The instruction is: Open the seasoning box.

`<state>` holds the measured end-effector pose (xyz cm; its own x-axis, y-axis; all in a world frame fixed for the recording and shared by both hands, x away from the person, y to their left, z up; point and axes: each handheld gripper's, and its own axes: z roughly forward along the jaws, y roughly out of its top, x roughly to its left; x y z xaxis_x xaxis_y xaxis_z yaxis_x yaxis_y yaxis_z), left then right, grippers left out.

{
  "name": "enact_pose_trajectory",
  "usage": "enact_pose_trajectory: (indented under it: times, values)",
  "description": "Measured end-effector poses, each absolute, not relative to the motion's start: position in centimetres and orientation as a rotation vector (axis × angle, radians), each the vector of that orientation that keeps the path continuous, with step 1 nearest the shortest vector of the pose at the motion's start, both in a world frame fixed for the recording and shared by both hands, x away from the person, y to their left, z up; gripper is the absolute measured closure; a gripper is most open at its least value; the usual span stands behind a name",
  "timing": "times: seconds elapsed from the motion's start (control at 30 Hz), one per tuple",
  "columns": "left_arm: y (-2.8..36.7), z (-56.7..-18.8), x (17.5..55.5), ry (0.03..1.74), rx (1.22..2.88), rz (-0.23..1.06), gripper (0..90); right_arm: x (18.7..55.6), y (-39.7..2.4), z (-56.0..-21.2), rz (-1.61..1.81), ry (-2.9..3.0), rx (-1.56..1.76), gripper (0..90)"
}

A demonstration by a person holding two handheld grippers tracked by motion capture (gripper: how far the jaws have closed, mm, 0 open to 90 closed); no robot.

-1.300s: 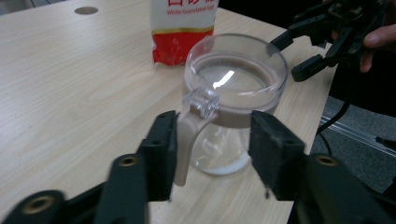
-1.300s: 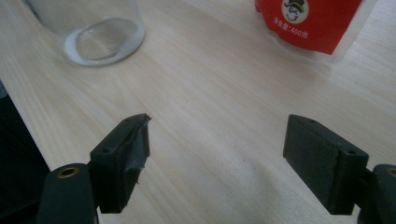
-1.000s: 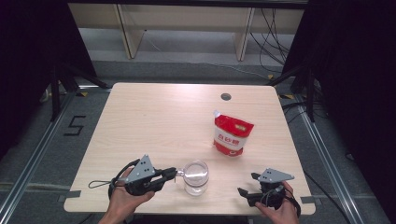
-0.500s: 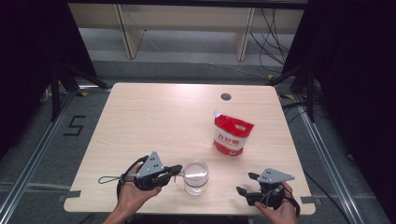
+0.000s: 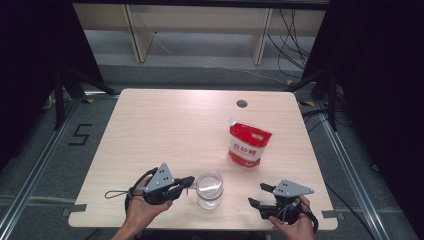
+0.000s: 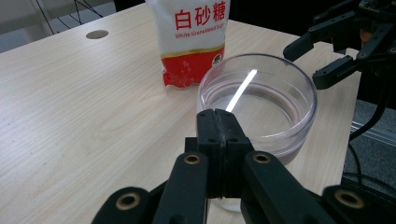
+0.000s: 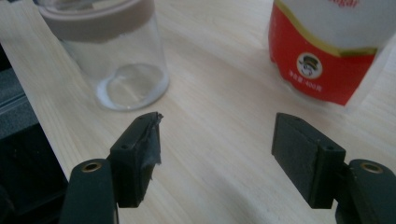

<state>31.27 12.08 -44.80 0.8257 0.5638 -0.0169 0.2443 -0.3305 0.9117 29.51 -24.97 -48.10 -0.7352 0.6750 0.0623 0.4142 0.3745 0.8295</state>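
While the left claw (image 5: 186, 181) sits pinched fully closed on nothing, the glass jar (image 5: 209, 190) stands right at its tip on the desk (image 5: 165, 130). The right claw (image 5: 260, 195) gapes wide and empty, jaws just been narrowing a bit, with the sugar bag (image 5: 247, 146) beyond it.

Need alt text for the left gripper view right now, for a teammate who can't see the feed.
The left gripper, jaws shut together, points at the near rim of a clear glass jar on a light wood table. Behind the jar stands a red and white bag of sugar; the right gripper, jaws apart, is at upper right.

One glass jar (image 5: 209, 189), one red sugar bag (image 5: 248, 145) and two grippers are on one table (image 5: 165, 125).
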Motion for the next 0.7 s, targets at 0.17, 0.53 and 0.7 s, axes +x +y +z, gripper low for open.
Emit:
enact_pose_trajectory:
  times: [0.17,0.53,0.7]
  values:
    - [12.1,-44.9,31.2,0.617,1.908,0.357,89.0,29.3,-23.5,-47.2,1.381,2.337,0.877,47.7]
    - [12.5,-45.1,31.3,0.619,1.907,0.374,88.8,29.0,-21.4,-46.5,1.404,2.351,0.788,67.4]
    - [12.7,-45.1,31.4,0.611,1.911,0.366,87.7,29.0,-20.4,-46.1,1.439,2.339,0.697,75.1]
